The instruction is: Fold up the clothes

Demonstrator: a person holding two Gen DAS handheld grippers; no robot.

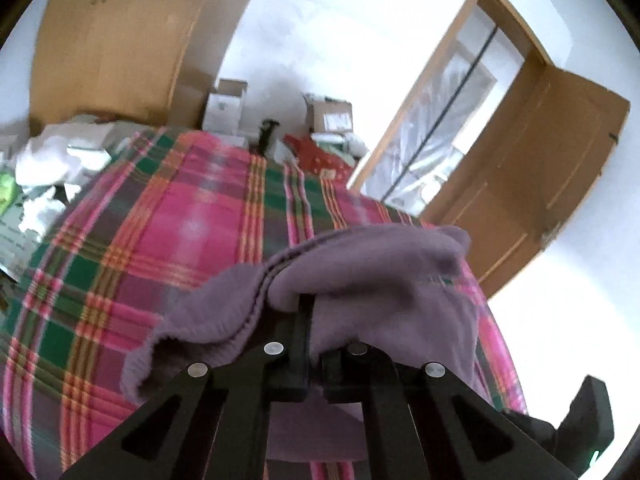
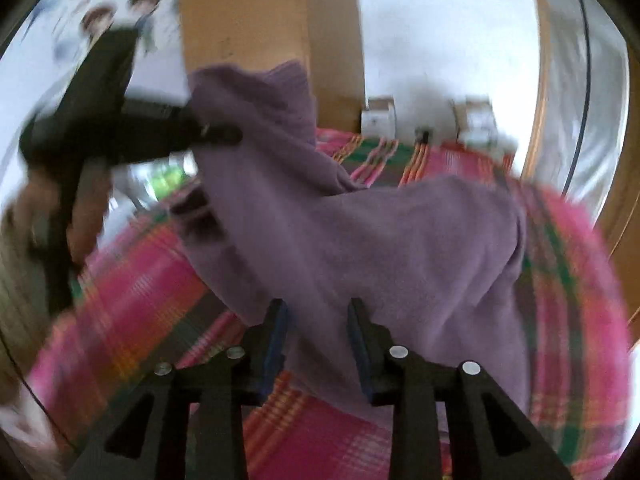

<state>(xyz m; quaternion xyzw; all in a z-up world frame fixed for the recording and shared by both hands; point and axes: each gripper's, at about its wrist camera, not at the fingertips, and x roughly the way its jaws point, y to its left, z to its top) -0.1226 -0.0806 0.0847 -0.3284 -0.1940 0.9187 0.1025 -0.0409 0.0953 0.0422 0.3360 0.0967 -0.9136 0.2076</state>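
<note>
we have the left gripper (image 1: 308, 320) with its jaws pressed together on a bunched edge of the purple garment (image 1: 360, 272), pinching several layers at once so that the corner comes up off the bed as one piece instead of sliding apart. in the right wrist view that same gripper (image 2: 216, 134) shows high at the left, holding the knit cloth (image 2: 360, 240) up so it hangs in a slope down to the plaid bedspread (image 2: 160, 280), which we judge is meant to let the raised part be carried over the rest for a fold. the right gripper (image 2: 318, 336) has its jaws spread, with the lower hem lying between and across them; it grips nothing, and we read it as lining up on the near edge to take a 2nd corner. the garment sits toward the near side of the bed (image 1: 120, 240), partly lifted, partly resting. the right view is blurred, so finer detail of the hem is hard to tell. boxes (image 1: 224, 108) stand beyond the bed by the wall.
</note>
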